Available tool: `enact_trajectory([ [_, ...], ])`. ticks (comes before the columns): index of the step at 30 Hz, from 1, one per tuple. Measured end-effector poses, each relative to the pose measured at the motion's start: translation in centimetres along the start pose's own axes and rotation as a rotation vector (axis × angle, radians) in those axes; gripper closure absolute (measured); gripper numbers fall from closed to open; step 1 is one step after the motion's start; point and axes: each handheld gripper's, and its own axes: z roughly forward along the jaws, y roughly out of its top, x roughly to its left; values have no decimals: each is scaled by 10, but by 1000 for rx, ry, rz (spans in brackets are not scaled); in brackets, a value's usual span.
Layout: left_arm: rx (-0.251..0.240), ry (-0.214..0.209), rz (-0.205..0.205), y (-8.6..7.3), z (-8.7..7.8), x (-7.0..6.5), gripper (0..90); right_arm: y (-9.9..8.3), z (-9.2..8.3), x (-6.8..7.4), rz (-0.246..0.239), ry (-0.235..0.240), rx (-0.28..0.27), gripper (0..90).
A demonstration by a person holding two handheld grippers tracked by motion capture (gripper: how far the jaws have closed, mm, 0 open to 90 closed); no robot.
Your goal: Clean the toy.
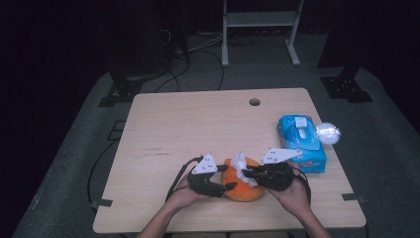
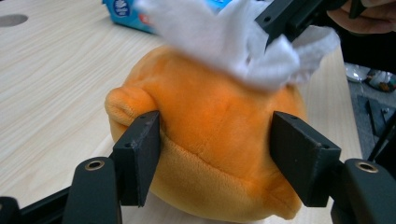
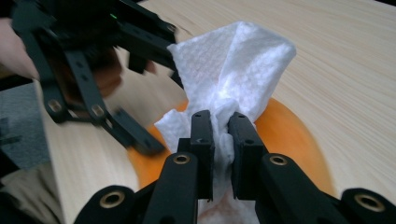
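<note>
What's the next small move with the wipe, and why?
Probably drag the wipe across the top of the orange plush toy. The right tongs are shut on the wipe above the toy, and the left tongs clamp the toy's sides, steadying it.

**Black tongs, grey plates, brass screws**

Both tongs are matt black, left tongs [image 1: 224, 178] and right tongs [image 1: 247, 173] alike, each topped by a grey three-cornered plate and trailing a black cable. Their flat rectangular pads [image 2: 140, 156] sit on arms with brass-ringed screw holes. The forearms are bare.

Blue wipes pack [image 1: 302, 143]: print prob. too blurry, unreadable.
</note>
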Motion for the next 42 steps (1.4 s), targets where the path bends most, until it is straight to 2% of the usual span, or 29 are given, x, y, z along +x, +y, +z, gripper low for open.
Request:
enact_trajectory([
  [2,15,0,21,0,2,-4,344,6,8,8,-37,19,16,808],
  [4,19,1,17,-1,1,-3,344,10,12,10,-70,7,39,808],
  [7,11,-10,8,-4,-1,0,344,9,10,0,-47,-6,35,808],
  [9,4,-11,1,-4,0,1,342,5,5,-10,-15,-24,30,808],
  [11,-7,-22,-32,-4,0,2,293,-1,-1,-19,10,-31,35,808],
  [12,-18,-27,-50,-4,1,3,284,-3,-2,-19,14,-31,38,807],
  [16,4,-15,-10,-3,1,-2,312,-4,-4,-16,9,-27,42,807],
  [20,-1,-29,-20,-4,-1,0,304,3,-7,-16,3,-50,17,806],
  [23,-6,-37,-43,-1,-6,5,238,-3,-2,-20,15,-13,43,806],
  [25,-14,-17,-69,0,-9,8,192,-5,-1,-19,5,13,53,806],
  [28,-23,-6,-103,-1,-9,11,177,-5,-4,-15,-21,50,73,806],
  [29,-17,-15,-101,-1,-7,10,178,-5,-5,-15,-22,60,76,806],
  [31,-3,-31,-63,-2,-3,6,239,-4,-5,-12,-30,77,79,805],
  [36,20,-7,19,1,-1,-3,308,5,2,4,-53,87,38,805],
  [39,17,-1,19,-2,-2,-2,324,7,6,4,-64,69,46,804],
  [42,9,-4,22,-2,-2,-3,326,5,0,-7,-49,27,48,805],
])
